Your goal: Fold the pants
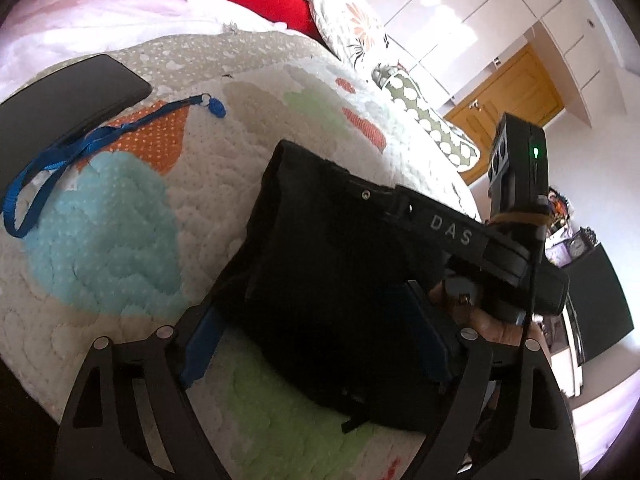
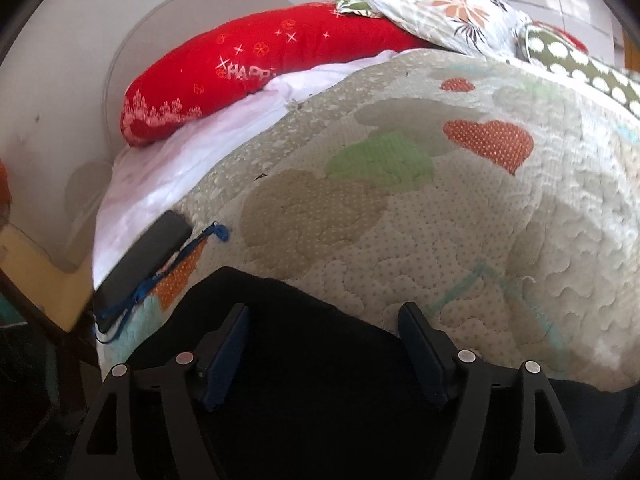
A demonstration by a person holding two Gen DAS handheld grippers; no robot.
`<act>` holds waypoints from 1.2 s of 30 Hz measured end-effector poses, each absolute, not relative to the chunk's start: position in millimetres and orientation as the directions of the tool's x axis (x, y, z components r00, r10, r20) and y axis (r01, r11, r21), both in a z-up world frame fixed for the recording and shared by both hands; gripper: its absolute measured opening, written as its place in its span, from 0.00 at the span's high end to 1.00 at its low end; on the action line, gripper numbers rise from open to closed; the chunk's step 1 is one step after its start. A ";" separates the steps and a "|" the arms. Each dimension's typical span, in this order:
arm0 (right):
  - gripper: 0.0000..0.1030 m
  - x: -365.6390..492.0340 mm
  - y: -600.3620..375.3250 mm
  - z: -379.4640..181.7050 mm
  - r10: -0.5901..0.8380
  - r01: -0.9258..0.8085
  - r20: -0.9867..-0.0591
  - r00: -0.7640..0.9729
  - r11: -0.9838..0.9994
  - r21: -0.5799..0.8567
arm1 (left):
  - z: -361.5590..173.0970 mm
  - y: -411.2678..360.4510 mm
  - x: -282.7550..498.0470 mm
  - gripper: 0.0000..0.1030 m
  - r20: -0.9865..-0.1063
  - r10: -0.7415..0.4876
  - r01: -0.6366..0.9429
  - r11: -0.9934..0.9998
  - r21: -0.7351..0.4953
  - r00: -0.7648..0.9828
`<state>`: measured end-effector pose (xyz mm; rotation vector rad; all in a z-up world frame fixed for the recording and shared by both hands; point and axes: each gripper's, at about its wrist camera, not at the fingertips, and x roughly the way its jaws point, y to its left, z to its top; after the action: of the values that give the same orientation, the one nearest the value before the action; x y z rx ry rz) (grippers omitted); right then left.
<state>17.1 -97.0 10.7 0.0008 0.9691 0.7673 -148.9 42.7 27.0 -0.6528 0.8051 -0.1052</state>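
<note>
Pants [image 1: 320, 280] folded, dark bundle on bed [image 1: 120, 280]. Both grippers, left [image 1: 316, 344] & right [image 2: 324, 344], fingers wide, holding nothing. Risk: snagging cloth on withdrawal, undoing fold.

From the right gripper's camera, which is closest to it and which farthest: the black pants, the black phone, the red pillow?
1. Black pants, directly under the right gripper.
2. Black phone, left on the quilt.
3. Red pillow, far back, upper left.
</note>
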 end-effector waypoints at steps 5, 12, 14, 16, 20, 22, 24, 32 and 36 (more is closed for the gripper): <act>0.29 12.0 -101.8 21.6 0.575 -0.572 -0.738 0.353 0.757 0.316 | 34.7 40.7 -148.3 0.70 -0.630 -0.312 -0.131 0.822 -0.555 0.711; 0.29 -1.8 -145.8 76.4 0.661 -0.476 -0.652 0.371 0.738 0.478 | 73.5 -30.4 -174.4 0.71 -0.556 -0.132 0.016 0.978 -0.208 0.821; 0.29 -6.9 -157.3 91.3 0.685 -0.458 -0.631 0.364 0.722 0.519 | 74.7 -50.7 -179.2 0.71 -0.539 -0.114 0.050 0.990 -0.132 0.835; 0.26 -13.1 -164.6 105.0 0.676 -0.432 -0.646 0.355 0.731 0.528 | 74.0 -67.9 -182.1 0.72 -0.529 -0.126 0.087 0.991 -0.097 0.839; 0.24 -23.4 -161.0 109.6 0.622 -0.445 -0.705 0.340 0.767 0.462 | 73.7 -88.5 -185.3 0.72 -0.508 -0.132 0.125 0.991 -0.048 0.851; 0.24 -24.9 -158.9 97.8 0.550 -0.423 -0.762 0.342 0.814 0.398 | 73.8 -89.3 -185.6 0.72 -0.508 -0.134 0.132 0.990 -0.041 0.851; 0.26 -25.5 -159.7 78.9 0.570 -0.417 -0.767 0.295 0.799 0.433 | 74.5 -88.6 -184.7 0.72 -0.513 -0.133 0.132 0.991 -0.038 0.848; 0.74 -49.2 -197.9 104.2 0.586 -0.499 -0.699 0.410 0.786 0.366 | 110.0 -100.9 -188.0 0.72 -0.470 -0.320 0.258 0.947 -0.193 0.823; 0.78 -64.8 -255.2 134.7 0.546 -0.461 -0.657 0.519 0.826 0.323 | 131.2 -139.5 -182.3 0.72 -0.409 -0.551 0.443 0.832 -0.333 0.727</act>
<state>-64.9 -255.2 134.7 0.1124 0.8272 0.6057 -182.3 -139.5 131.2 -0.2188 0.5187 -0.5527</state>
